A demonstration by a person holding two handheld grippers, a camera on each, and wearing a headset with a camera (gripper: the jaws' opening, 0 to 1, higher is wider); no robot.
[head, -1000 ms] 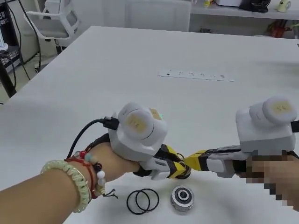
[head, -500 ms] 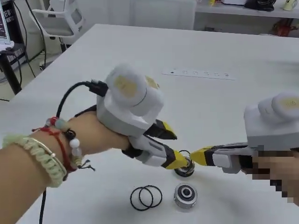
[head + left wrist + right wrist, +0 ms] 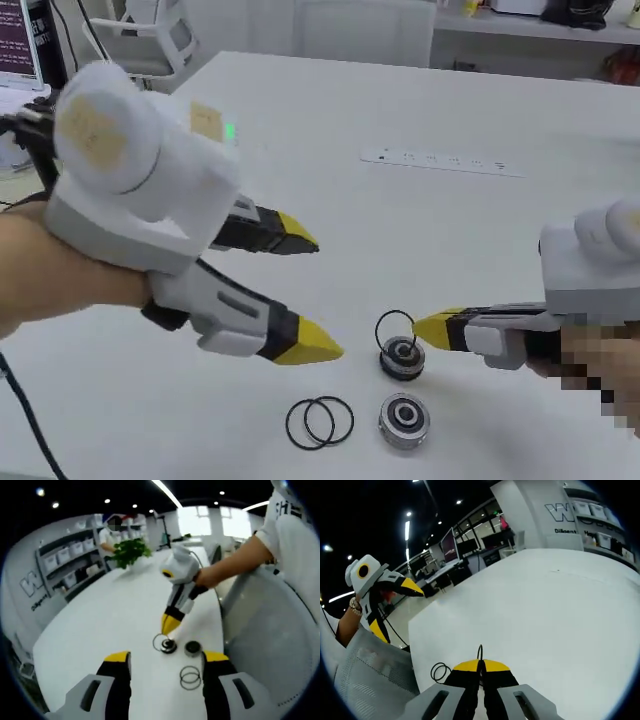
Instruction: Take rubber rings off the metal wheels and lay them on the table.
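My right gripper (image 3: 428,328) is shut on a thin black rubber ring (image 3: 394,324), which stands up as a loop over a metal wheel (image 3: 402,360) on the white table (image 3: 400,230). In the right gripper view the ring (image 3: 480,653) pokes up between the shut jaws of the gripper (image 3: 480,666). A second wheel (image 3: 404,419) lies bare nearer me, with two loose rings (image 3: 320,421) beside it. My left gripper (image 3: 310,293) hovers open up and to the left, holding nothing. The left gripper view looks down between that gripper's (image 3: 166,657) spread jaws at both wheels (image 3: 168,646) and the loose rings (image 3: 190,676).
A white power strip (image 3: 442,161) lies farther back on the table. An office chair (image 3: 150,40) stands beyond the far left corner. A potted plant (image 3: 130,552) sits at the far table end, with shelves and a person behind it.
My left gripper has lifted off the wheel, swung up and left, and stands wide open. The right gripper stays by the wheel with the ring pinched.
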